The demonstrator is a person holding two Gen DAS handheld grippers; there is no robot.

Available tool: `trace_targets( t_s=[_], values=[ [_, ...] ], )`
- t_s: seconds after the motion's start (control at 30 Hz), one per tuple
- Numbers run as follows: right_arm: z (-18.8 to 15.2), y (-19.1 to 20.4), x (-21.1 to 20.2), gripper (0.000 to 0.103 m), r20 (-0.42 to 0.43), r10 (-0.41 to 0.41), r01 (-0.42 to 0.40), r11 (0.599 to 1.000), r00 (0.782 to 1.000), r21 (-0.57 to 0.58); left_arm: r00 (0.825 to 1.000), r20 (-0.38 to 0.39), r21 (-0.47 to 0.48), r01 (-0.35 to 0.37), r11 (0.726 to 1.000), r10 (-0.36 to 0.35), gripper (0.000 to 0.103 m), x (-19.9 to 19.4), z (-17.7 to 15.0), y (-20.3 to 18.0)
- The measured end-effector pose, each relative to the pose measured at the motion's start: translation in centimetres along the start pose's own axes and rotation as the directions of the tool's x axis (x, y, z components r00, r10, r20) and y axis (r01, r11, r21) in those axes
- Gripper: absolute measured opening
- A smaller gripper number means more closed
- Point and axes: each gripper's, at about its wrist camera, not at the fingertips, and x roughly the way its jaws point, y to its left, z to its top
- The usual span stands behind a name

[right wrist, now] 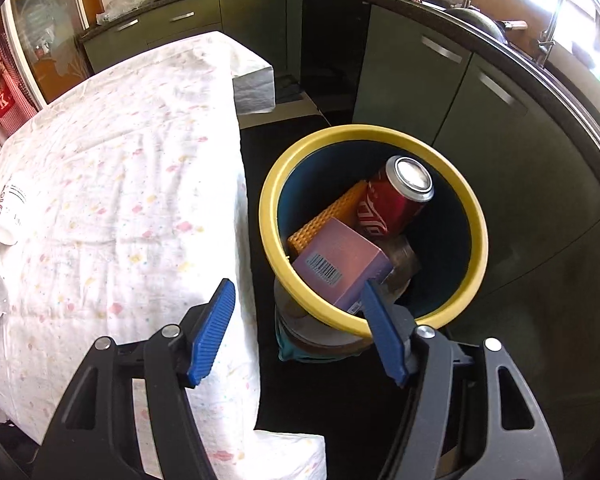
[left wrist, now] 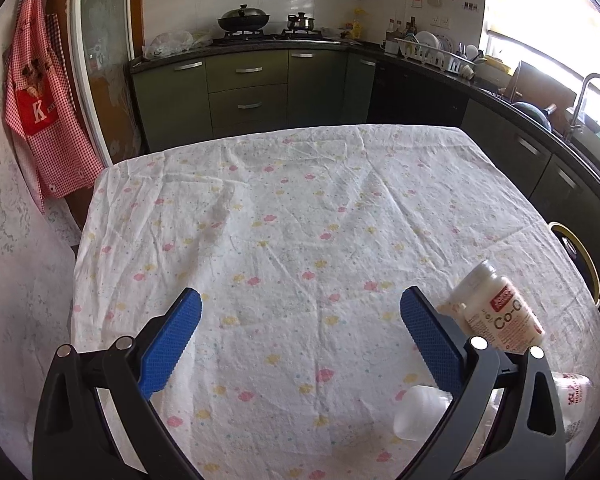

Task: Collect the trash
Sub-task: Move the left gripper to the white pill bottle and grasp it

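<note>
- The trash bin (right wrist: 374, 224), yellow-rimmed with a dark blue inside, stands on the dark floor just beside the worktop (right wrist: 112, 152); its base is hidden behind the right claw's frame.
- Inside it lie a red soda can (right wrist: 396, 196), a pink box (right wrist: 340, 264) with a barcode, and an orange waffle-textured piece (right wrist: 328, 214); something brownish under the box is too hidden to name.
- On the worktop's floral cloth lies a white pill bottle (left wrist: 496, 308) on its side, its label cut off by the left claw's frame.
- Near it lies a clear plastic bottle (left wrist: 420, 412), mostly hidden behind that frame; in the right wrist view it is cut by the picture's edge.
- Only a sliver of the bin's rim shows past the worktop's edge in the left wrist view.
- The right claw (right wrist: 300, 332) points steeply down over the gap between worktop and bin, jaws apart with nothing between them.
- The left claw (left wrist: 300, 336) tilts down over the cloth, jaws wide, empty, the pill bottle just outside its right finger.
</note>
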Motion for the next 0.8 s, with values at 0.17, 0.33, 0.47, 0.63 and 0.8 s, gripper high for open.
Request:
trace_targets(
  t_s=[0.17, 0.33, 0.47, 0.63, 0.8],
  values=[
    [-0.2, 1.1, 0.4, 0.064, 0.023, 0.016, -0.015, 1.000, 1.000, -0.027, 0.989, -0.119, -0.016, 0.081, 0.997, -0.083, 0.098, -1.3, 2.0, -2.8],
    [-0.3, 1.5, 0.3, 0.065, 0.058, 0.049, -0.047, 0.998, 0.997, -0.036, 0.939, -0.285, -0.093, 0.173, 0.981, -0.192, 0.098, -0.2, 3.4, -6.3],
    [-0.6, 2.1, -0.3, 0.065, 0.081, 0.087, -0.083, 0.995, 0.993, -0.052, 0.910, -0.367, -0.119, 0.159, 0.980, -0.192, 0.098, 1.3, 3.7, -9.0],
    [-1.0, 2.2, -0.9, 0.066, 0.097, 0.129, -0.124, 0.991, 0.987, -0.057, 0.872, -0.457, -0.169, 0.107, 0.980, -0.174, 0.098, 3.5, 3.3, -11.2],
    [-1.0, 2.2, -1.1, 0.066, 0.110, 0.159, -0.153, 0.987, 0.981, -0.057, 0.856, -0.501, -0.150, 0.060, 0.987, -0.128, 0.092, 4.4, 2.5, -13.2]
  ],
)
